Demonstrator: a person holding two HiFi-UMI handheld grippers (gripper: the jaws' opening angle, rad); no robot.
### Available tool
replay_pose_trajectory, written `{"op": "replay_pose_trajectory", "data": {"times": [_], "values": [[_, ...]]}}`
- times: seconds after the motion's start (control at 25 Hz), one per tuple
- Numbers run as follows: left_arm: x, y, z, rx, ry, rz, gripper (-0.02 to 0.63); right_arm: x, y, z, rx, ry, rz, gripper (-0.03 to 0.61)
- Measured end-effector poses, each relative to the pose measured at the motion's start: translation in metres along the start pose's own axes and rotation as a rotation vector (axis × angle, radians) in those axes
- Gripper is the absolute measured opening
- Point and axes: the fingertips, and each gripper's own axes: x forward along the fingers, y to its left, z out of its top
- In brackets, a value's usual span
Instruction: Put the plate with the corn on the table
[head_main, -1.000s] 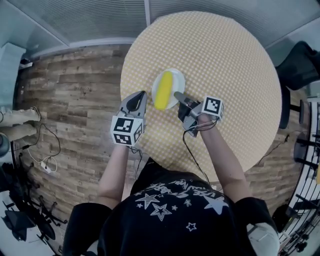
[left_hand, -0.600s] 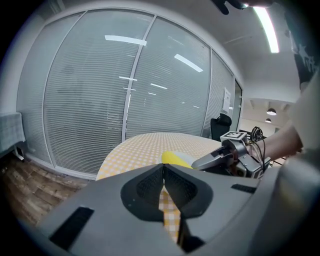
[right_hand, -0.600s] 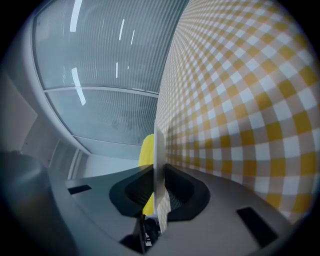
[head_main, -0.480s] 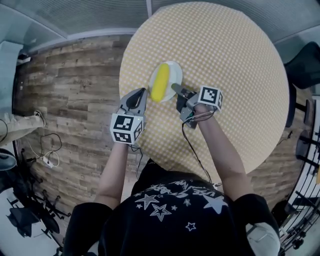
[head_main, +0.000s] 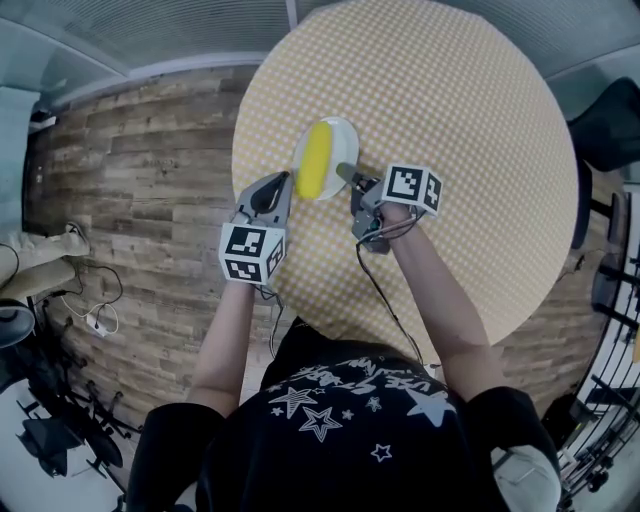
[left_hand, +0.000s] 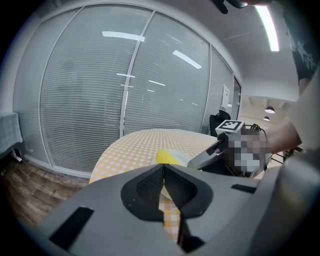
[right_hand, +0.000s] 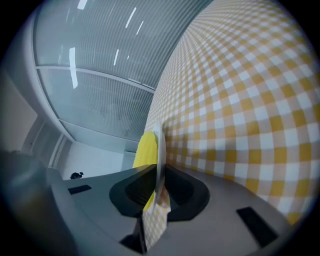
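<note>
- Holding what, that right gripper (head_main: 344, 173)?
- The near rim of the white plate (head_main: 340, 143). The right gripper view shows its jaws pinched tight on the thin edge.
- And the corn cob (head_main: 314, 160)?
- Yellow, lying lengthwise across the plate and taking up most of it.
- Where does the plate sit?
- Over the round checked table (head_main: 460, 120), close to its left edge. I cannot tell whether it touches the cloth.
- What about the left gripper (head_main: 282, 182)?
- It hovers just beside the plate, at the table's edge. Its two pads are pressed together with nothing between them, and it is pointing toward the corn.
</note>
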Motion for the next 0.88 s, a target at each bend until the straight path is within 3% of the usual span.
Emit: {"op": "replay_pose_trajectory", "data": {"times": [0.24, 0.4, 0.64, 0.88], "values": [[-0.008, -0.005, 0.002, 0.021, -0.008, 0.001, 0.008, -0.004, -0.006, -0.003, -0.116, -0.003, -0.113, 0.060], [-0.017, -0.013, 0.006, 0.029, -0.021, 0.003, 0.008, -0.024, -0.016, 0.001, -0.169, -0.053, -0.199, 0.097], [-0.035, -0.035, 0.016, 0.048, -0.052, -0.001, 0.008, -0.063, -0.014, 0.002, -0.193, -0.122, -0.183, 0.097], [-0.060, -0.065, 0.033, 0.063, -0.097, 0.000, 0.008, -0.098, 0.015, -0.005, -0.361, -0.152, -0.166, 0.097]]}}
